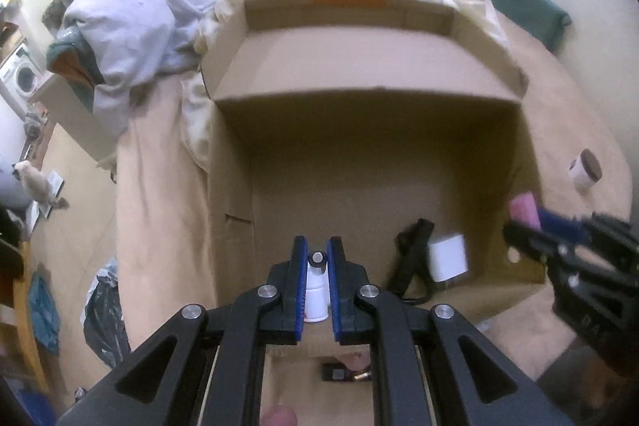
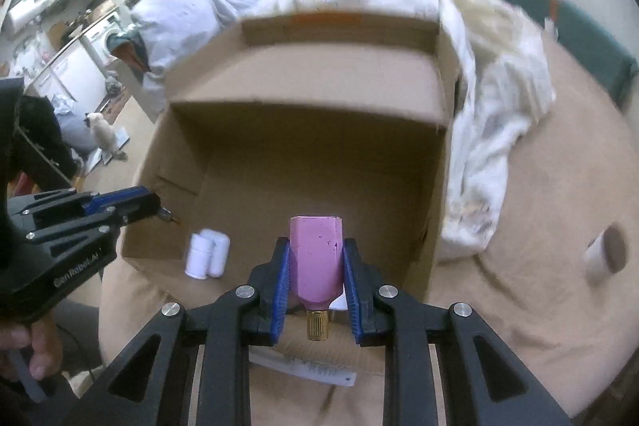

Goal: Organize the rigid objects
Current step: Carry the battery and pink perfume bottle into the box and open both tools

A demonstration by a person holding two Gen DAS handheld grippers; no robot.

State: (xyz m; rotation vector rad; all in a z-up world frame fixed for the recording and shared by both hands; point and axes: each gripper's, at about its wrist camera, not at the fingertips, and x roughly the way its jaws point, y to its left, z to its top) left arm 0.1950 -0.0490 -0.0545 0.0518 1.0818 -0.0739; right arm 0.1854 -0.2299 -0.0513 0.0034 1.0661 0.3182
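Hovering over the open cardboard box (image 2: pixel 303 154), I see its floor mostly bare. My left gripper (image 1: pixel 318 258) pinches one small white bottle (image 1: pixel 316 296); my right gripper (image 2: pixel 315 258) clamps one pink bottle (image 2: pixel 315 258) above the near rim. One white jar (image 1: pixel 585 172) lies outside on the bed (image 1: pixel 159 210).

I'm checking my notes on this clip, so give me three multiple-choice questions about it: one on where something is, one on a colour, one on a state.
1. Where is the brown-lidded jar?
A. in the cardboard box
B. on the bed cover outside the box
C. in a gripper

2. What colour is the bottle in the right hand-held gripper?
A. pink
B. green
C. black

3. The left hand-held gripper is:
A. open and empty
B. shut on a white bottle
C. shut on a cloth

Answers: B, the jar lies right of the cardboard box; A, pink with a gold cap; B, the white bottle sits between its blue pads.
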